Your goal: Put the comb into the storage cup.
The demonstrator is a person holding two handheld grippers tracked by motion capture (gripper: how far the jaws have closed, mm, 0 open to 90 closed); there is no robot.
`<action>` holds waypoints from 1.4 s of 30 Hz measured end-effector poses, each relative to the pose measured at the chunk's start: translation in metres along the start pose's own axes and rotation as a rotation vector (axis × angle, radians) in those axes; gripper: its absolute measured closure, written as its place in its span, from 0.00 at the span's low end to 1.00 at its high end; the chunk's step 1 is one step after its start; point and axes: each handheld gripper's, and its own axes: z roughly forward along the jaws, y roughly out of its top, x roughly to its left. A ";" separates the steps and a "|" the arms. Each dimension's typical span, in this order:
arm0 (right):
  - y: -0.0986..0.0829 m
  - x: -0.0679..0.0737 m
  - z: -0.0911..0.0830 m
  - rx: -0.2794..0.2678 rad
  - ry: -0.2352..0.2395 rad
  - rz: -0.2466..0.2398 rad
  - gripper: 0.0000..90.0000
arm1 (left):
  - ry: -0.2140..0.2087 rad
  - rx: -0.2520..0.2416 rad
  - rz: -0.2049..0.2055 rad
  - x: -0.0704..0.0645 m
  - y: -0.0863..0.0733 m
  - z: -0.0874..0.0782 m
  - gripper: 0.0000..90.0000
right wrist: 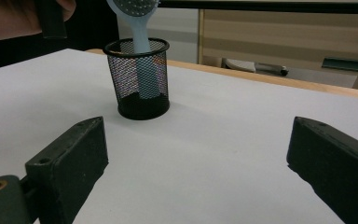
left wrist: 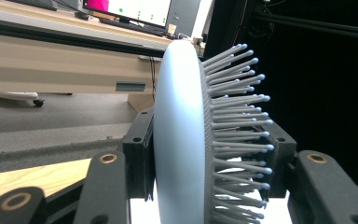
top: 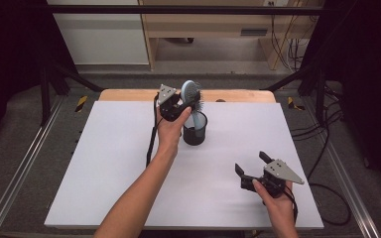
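Near the far edge of the white table (top: 104, 163), your left gripper (top: 174, 107) has its jaws clamped on the head of the pale blue hairbrush (top: 192, 95), one jaw on the smooth back and the other pressed into the bristles. The brush stands nearly upright with its handle down inside the black mesh cup (top: 195, 130); in the right gripper view the handle shows through the mesh, reaching close to the cup's floor. You look to be at the placing step, or just lifting out; the frames alone cannot settle which. If placing, your next move is to lower until the handle rests, then part the jaws gently so the top-heavy brush does not tip the light cup.

Your right gripper (top: 255, 168) hovers low over the near right of the table, jaws wide apart and holding nothing.

Whether the handle tip touches the cup's floor is hard to make out, and the brush head is cut off at the top of the right gripper view.
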 end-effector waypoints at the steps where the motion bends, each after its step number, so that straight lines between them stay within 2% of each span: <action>1: 0.000 0.000 0.000 -0.001 0.001 0.000 0.06 | 0.000 0.002 0.000 0.000 -0.001 0.000 0.54; 5: 0.000 0.001 0.000 -0.002 0.002 0.000 0.06 | -0.001 0.012 0.012 -0.001 -0.003 0.001 0.54; 42: -0.001 0.004 0.002 0.009 0.015 -0.009 0.06 | 0.010 0.017 -0.017 0.006 -0.012 -0.001 0.54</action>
